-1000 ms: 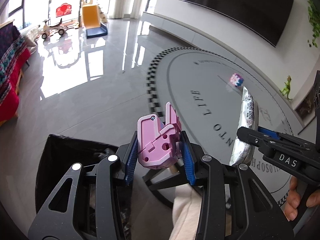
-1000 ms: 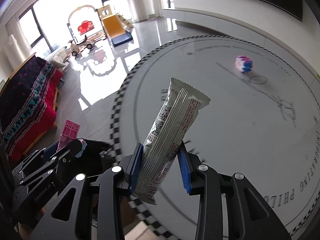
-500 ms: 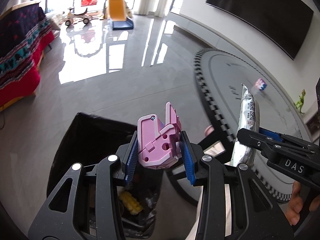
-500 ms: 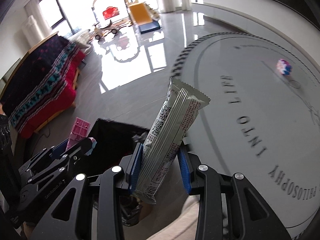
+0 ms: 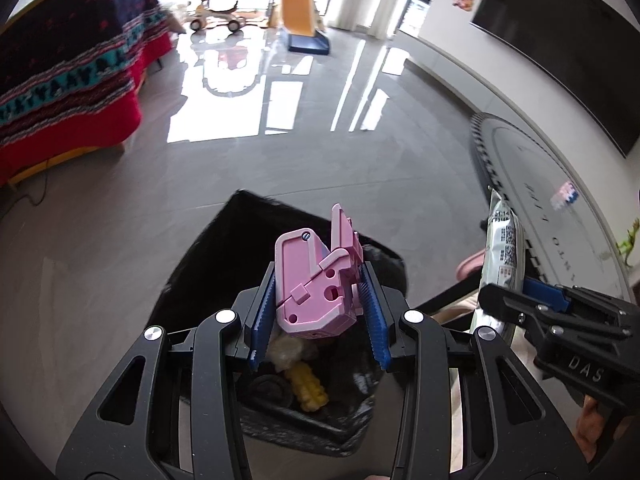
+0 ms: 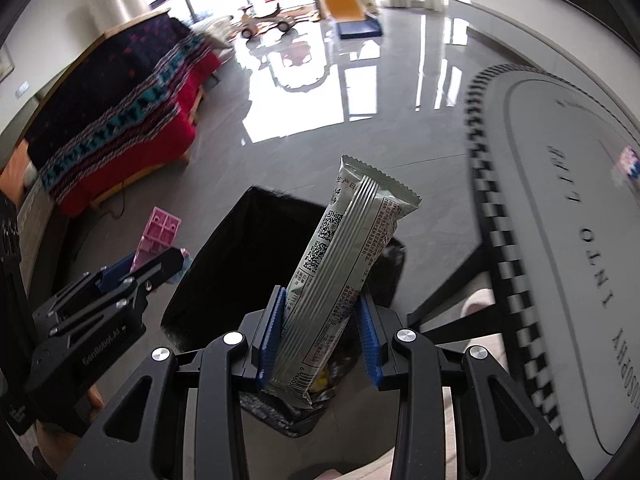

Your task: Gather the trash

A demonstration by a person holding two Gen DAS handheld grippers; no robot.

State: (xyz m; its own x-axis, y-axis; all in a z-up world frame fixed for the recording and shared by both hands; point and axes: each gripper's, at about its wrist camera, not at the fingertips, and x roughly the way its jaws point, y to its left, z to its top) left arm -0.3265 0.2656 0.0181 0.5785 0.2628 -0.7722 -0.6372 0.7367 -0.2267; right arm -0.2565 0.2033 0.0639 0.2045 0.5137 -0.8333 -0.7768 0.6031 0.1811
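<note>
Over black-lined bin (image 5: 224, 264), directly below both grippers: pink toy piece (image 5: 316, 284) is pinched in L gripper (image 5: 318, 320), silver wrapper (image 6: 340, 264) in R gripper (image 6: 320, 336), long axis approx. upright; L judged nearer bin centre.

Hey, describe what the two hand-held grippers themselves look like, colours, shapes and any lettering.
Both are matte black frames with triangular cut-outs and silver round screws. The left hand-held gripper and right hand-held gripper have blue ribbed pads. White lettering reads "DAS" on the right one and "GenRobot.AI" on the left. No cables or sleeves are visible.
</note>
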